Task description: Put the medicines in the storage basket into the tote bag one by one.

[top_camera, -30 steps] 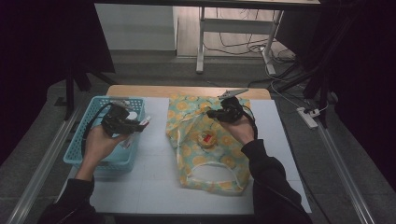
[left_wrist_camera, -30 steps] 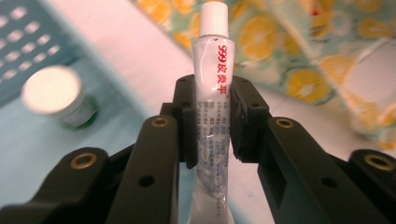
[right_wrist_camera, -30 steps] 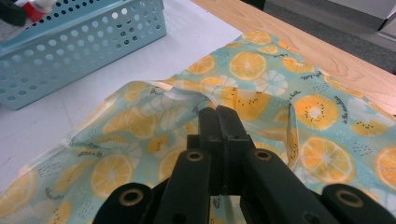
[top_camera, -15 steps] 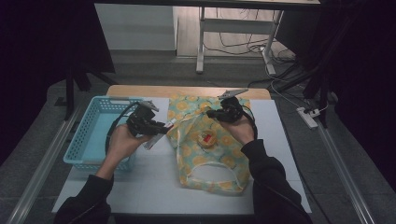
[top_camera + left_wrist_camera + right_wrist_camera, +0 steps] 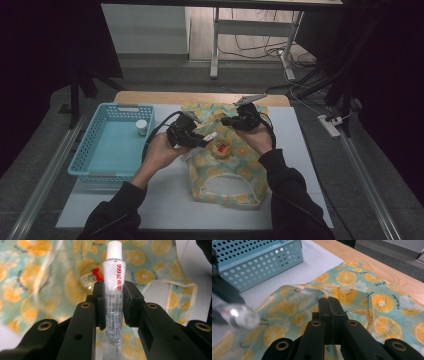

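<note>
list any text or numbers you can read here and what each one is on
"999", then red Chinese characters too blurred to read: on the white ointment tube clamped in the left gripper.
Small grey print lower on the tube: too blurred.
Label on the round tin: too blurred.
Dark script on the orange-print bag: too small.

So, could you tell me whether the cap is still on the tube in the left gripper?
On. The white screw cap sits on the ointment tube, clamped in the left gripper.
</note>
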`<state>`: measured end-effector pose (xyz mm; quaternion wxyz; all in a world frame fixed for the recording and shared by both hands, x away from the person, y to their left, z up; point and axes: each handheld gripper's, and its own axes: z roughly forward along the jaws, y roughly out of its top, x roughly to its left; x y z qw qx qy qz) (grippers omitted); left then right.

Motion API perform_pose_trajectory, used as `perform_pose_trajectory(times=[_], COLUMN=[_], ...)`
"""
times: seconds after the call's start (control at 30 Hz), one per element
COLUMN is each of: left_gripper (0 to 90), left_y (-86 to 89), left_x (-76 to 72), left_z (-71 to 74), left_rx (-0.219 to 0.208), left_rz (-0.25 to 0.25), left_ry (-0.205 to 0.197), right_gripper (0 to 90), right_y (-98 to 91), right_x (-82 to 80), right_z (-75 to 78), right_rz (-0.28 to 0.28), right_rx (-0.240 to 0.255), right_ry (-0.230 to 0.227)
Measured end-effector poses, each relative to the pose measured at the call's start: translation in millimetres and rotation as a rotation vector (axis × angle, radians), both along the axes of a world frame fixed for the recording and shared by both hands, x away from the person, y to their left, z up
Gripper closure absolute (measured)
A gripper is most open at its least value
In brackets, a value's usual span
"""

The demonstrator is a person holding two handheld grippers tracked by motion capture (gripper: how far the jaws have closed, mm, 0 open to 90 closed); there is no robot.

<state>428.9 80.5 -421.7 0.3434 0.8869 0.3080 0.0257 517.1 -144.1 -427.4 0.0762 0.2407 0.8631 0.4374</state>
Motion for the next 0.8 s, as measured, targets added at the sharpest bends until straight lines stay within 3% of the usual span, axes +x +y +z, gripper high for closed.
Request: perform_pose_trajectory(times=[0.3, 0.43, 0.8], left_gripper=[74.5, 74.5, 74.5], left_y=[-32.0, -40.0, -53.9], left_x=[14.2, 20.8, 41.0], left_z=[-17.4, -25.3, -46.8], left_rx=[0.041, 0.046, 0.116], left_rz=[-0.006, 0.001, 0.047], left_ry=[-0.004, -0.007, -0.024], right_gripper=[90.0, 90.0, 90.0], right_y=[0.5, 0.5, 2.0], right_x=[0.3, 0.6, 1.4], right_z=[2.3, 1.8, -0.3], right_rz=[0.001, -0.001, -0.004], right_rx=[0.003, 0.002, 0.001], right_ry=[-0.006, -0.008, -0.004])
